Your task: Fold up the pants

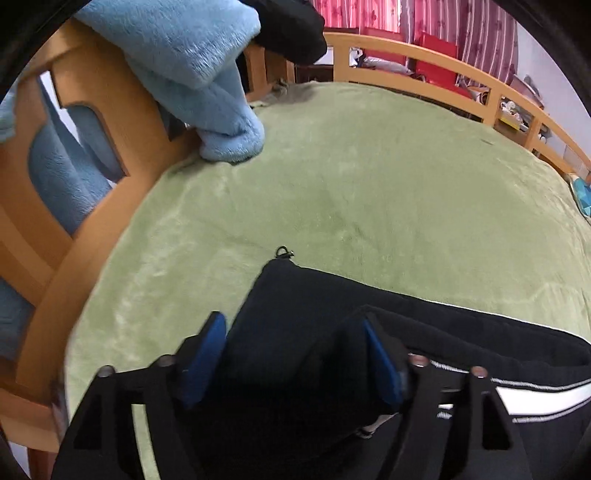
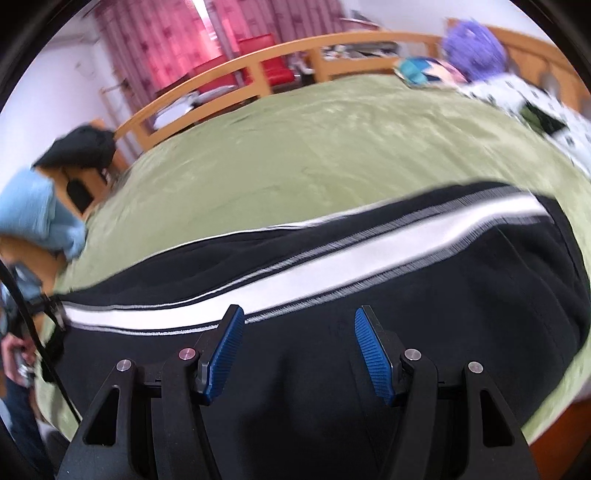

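Note:
Black pants with a white side stripe lie flat across a green bedspread. In the left wrist view, my left gripper is open, its blue pads on either side of the pants' end, low over the fabric. A drawstring loop pokes out at the pants' far corner. In the right wrist view, my right gripper is open and empty, just above the black fabric below the stripe. No fabric is pinched in either gripper.
A wooden bed rail runs round the bed. A light blue fleece and a dark garment hang over the rail at the left. A purple plush and spotted bedding lie at the far right.

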Available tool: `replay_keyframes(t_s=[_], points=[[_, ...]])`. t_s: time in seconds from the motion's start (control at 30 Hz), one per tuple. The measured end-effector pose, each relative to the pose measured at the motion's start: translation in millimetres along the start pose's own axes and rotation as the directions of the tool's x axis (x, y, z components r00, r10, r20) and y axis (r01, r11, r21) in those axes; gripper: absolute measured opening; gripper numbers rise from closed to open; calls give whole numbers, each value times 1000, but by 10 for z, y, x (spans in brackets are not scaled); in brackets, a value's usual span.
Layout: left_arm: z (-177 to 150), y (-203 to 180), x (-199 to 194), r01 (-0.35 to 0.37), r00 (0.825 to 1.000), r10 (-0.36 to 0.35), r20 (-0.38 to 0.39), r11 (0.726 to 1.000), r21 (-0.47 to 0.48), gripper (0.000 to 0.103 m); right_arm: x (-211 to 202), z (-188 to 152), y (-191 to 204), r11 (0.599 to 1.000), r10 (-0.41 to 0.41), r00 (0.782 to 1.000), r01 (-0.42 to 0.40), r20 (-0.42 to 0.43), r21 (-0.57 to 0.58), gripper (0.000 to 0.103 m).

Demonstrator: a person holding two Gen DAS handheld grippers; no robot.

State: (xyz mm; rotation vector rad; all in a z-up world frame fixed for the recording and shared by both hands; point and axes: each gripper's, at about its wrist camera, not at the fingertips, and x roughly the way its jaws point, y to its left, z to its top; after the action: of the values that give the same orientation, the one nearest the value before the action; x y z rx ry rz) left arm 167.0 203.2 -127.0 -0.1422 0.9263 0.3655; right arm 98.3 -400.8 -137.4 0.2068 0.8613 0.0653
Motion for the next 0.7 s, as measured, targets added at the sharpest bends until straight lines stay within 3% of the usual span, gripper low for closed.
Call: replay_keyframes(t_s=[0.27, 0.37, 0.5, 0.6, 0.7], points=[[-92, 115, -157, 177, 983, -179, -31, 983, -49, 77, 566, 300, 578, 976, 35, 999, -40, -28, -212, 62], [-122, 95, -101, 159, 986, -161, -44, 986, -49, 77, 752, 379, 708, 958, 79, 995, -92, -57, -273, 62], [-128, 164, -134, 180, 983, -183, -30, 980, -84, 77, 1038, 420, 851, 925, 67, 991, -104, -113, -366, 62], [-127, 188, -123, 167, 985, -170, -28, 983, -80, 77, 1213, 381, 891, 907, 82, 976, -157, -202, -391, 61], [-148, 204, -79, 158, 986, -162, -39, 984, -85, 77, 1188, 288, 944, 876, 113, 966, -208, -234, -436, 56]])
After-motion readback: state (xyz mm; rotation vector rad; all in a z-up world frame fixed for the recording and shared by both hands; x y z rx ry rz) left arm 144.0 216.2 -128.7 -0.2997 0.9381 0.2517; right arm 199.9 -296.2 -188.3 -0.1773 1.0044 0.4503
